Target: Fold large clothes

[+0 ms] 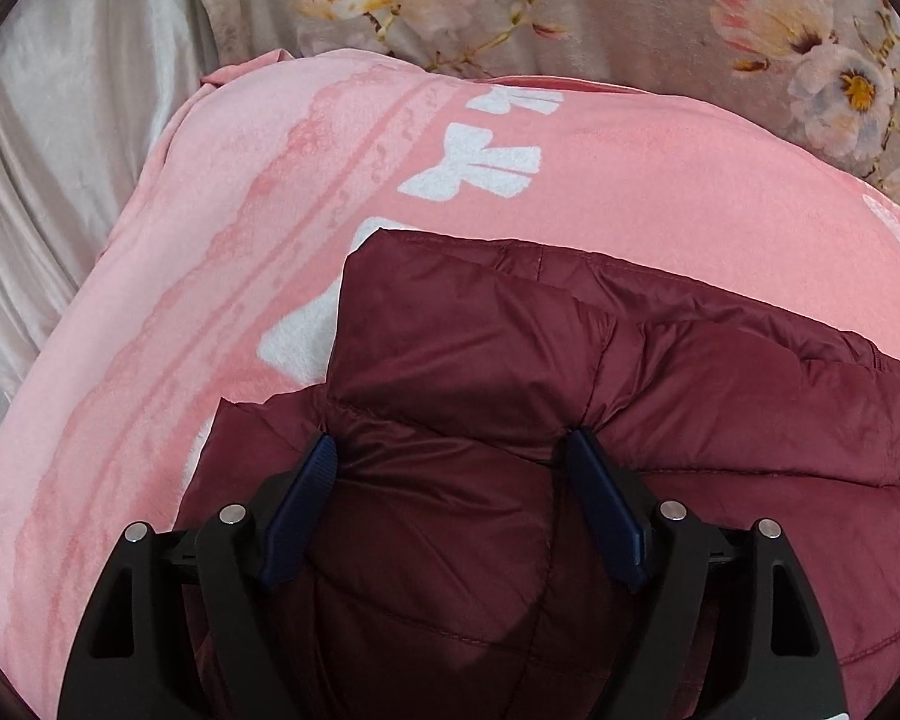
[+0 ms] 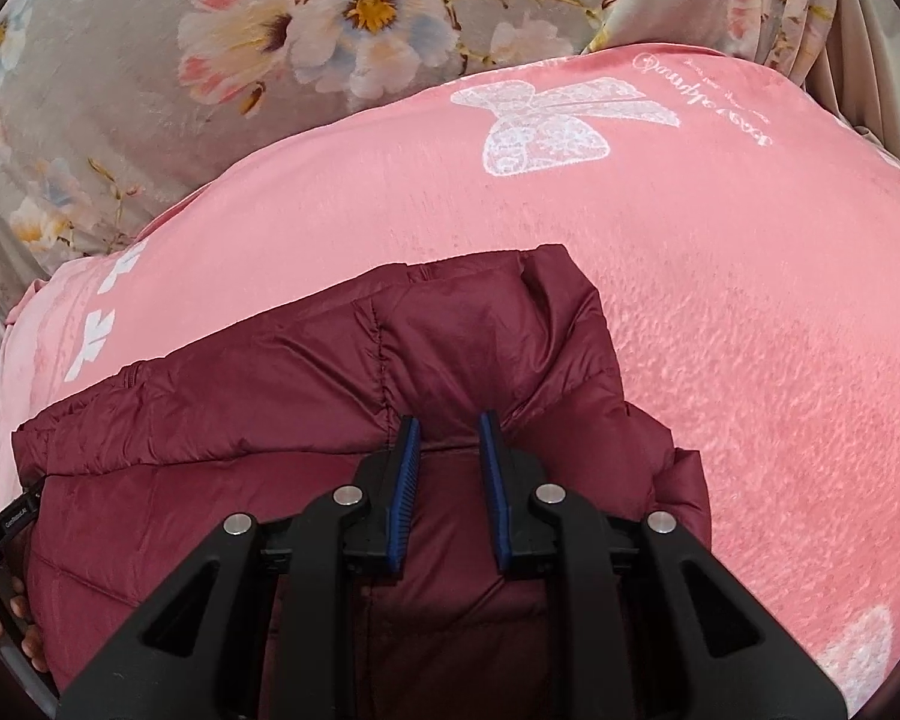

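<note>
A dark red quilted puffer jacket (image 1: pixel 510 348) lies on a pink blanket (image 1: pixel 660 180) with white bows. My left gripper (image 1: pixel 450 441) stands wide over the jacket's left side, with a thick fold of padded fabric bulging between its blue pads (image 1: pixel 306 504). In the right wrist view the same jacket (image 2: pixel 270 396) fills the lower left. My right gripper (image 2: pixel 450 420) has its jaws narrowed on a ridge of jacket near its folded right corner (image 2: pixel 546 276). The blue pads (image 2: pixel 405 492) press the fabric from both sides.
The pink blanket (image 2: pixel 720 300) covers a bed, with a large white bow print (image 2: pixel 546 120). Floral grey bedding (image 2: pixel 150 90) lies behind it, and also in the left view (image 1: pixel 630 6). Pale satin fabric (image 1: pixel 60 180) is at the left. The other hand's fingers (image 2: pixel 18 630) show at the lower left.
</note>
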A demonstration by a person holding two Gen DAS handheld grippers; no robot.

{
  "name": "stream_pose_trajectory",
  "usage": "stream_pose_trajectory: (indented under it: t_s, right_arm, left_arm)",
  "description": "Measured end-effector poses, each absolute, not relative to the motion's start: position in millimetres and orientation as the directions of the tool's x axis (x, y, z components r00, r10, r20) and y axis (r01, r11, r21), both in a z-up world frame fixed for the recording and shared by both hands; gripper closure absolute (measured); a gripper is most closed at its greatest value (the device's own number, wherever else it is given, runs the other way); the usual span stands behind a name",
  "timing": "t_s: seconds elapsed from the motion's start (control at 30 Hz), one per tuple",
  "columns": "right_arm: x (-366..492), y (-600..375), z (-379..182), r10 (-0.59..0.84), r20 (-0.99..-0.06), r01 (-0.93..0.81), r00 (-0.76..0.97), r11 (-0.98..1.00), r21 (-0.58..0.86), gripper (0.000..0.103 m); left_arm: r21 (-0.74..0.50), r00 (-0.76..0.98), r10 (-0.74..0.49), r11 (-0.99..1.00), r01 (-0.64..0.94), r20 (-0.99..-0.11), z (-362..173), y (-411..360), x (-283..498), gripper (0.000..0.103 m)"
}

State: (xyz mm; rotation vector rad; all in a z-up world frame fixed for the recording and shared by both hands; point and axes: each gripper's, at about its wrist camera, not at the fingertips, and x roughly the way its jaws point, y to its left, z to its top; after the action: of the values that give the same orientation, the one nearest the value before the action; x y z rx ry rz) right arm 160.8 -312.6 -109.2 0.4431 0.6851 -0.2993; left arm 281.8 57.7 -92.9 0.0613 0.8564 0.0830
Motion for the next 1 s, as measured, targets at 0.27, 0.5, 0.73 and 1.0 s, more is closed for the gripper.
stream_pose_trajectory:
  t_s: [0.27, 0.5, 0.73, 1.0]
  right_arm:
    - [162, -313, -112, -0.131, -0.662, 0.410, 0.738, 0.866, 0.285, 0.083]
    - [161, -308, -104, -0.183, -0.675, 0.444, 0.715, 0.864, 0.237, 0.083]
    - [126, -203, -62, 0.014, -0.625, 0.203, 0.780, 0.940, 0.275, 0.080]
    - [128, -108, -103, 0.051, -0.677, 0.101, 0.735, 0.978, 0.183, 0.080]
  left_arm:
    - [0.096, 0.656, 0.110, 0.994, -0.057, -0.747, -96, 56, 283, 0.023]
    - [0.056, 0.651, 0.084, 0.996, -0.063, -0.755, -93, 61, 282, 0.023]
    - [0.056, 0.649, 0.076, 0.997, -0.052, -0.757, -57, 80, 221, 0.023]
    - [-0.033, 0.613, 0.056, 0.991, -0.133, -0.788, -54, 141, 162, 0.023]
